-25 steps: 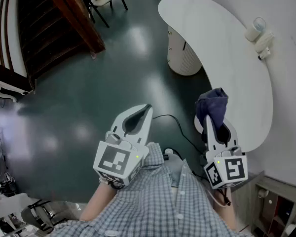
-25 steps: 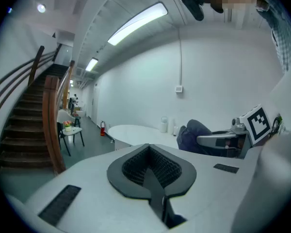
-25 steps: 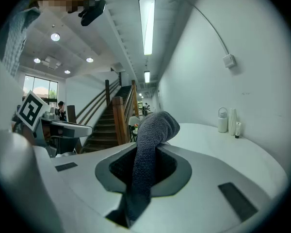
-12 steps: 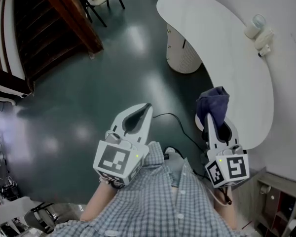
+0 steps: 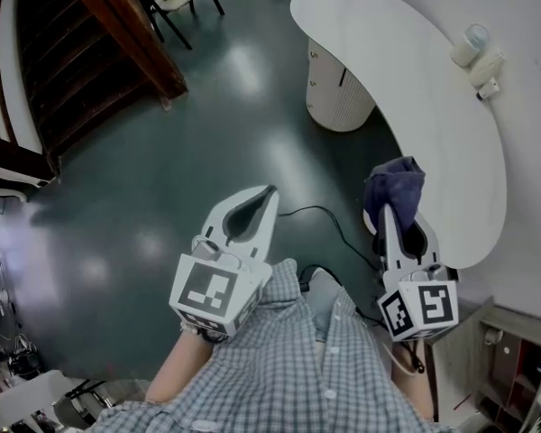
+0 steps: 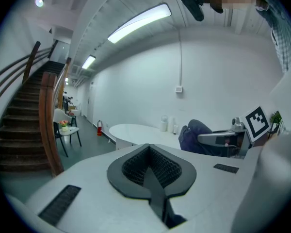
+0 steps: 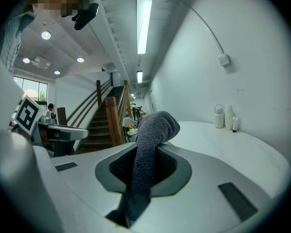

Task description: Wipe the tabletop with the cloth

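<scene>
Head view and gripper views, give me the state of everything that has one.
Left claw, shut, empty.
Right claw, shut on the cloth.
Cloth, bunched, draped over that claw's tip.
Tabletop, bare except for bottles.
Bottles, upright by the wall.

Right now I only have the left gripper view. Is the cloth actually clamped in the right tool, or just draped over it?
Observer: Clamped. The right gripper view shows the right tool shut on the cloth, with a fold sticking up past the tips.
Operator: Is it over the table?
Observer: The head view puts the cloth at the near curved edge of the table. I can't tell whether it touches.
Operator: Anything on the floor?
Observer: A black cable lies on the floor just left of the right tool.
</scene>
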Available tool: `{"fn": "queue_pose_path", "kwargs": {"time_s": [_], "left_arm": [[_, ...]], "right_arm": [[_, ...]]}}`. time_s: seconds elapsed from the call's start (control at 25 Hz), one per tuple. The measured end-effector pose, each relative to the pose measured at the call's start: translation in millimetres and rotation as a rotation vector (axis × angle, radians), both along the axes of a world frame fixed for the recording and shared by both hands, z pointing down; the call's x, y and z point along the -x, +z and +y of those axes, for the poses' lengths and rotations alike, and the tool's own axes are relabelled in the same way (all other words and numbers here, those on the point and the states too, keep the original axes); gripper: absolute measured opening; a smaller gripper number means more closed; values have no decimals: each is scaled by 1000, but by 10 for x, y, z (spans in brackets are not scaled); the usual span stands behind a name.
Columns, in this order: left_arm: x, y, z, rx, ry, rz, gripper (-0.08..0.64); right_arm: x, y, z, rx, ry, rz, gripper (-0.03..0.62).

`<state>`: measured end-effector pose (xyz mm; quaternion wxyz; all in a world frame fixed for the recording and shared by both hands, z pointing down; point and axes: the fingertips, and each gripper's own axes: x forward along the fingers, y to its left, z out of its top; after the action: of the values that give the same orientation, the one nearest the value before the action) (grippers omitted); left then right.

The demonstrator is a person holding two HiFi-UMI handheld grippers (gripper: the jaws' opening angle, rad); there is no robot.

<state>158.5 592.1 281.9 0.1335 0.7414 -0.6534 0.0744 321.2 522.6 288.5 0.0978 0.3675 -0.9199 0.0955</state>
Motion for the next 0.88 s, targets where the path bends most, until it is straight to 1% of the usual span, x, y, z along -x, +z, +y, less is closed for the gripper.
{"fn": "queue_pose_path", "kwargs": {"time_s": [0.2,0.36,0.48,0.68,0.88], "left_arm": [[165,30,41,-9,6,12,5],[184,41,-50,-7,-7,19,5],[229,68,-135,-8,-9,12,5],[335,82,-360,8,-45,6,5],[455,70,-698,20,-88,-6,5]], "right_arm": [[162,3,43,-4,-5,16,53],[179,40,-50,-1,-10,28,52],[242,65,-173,-1,-20,24,54],[355,100,-434,2,-43,12,53],[475,141,-833,10,-67,4,53]]}}
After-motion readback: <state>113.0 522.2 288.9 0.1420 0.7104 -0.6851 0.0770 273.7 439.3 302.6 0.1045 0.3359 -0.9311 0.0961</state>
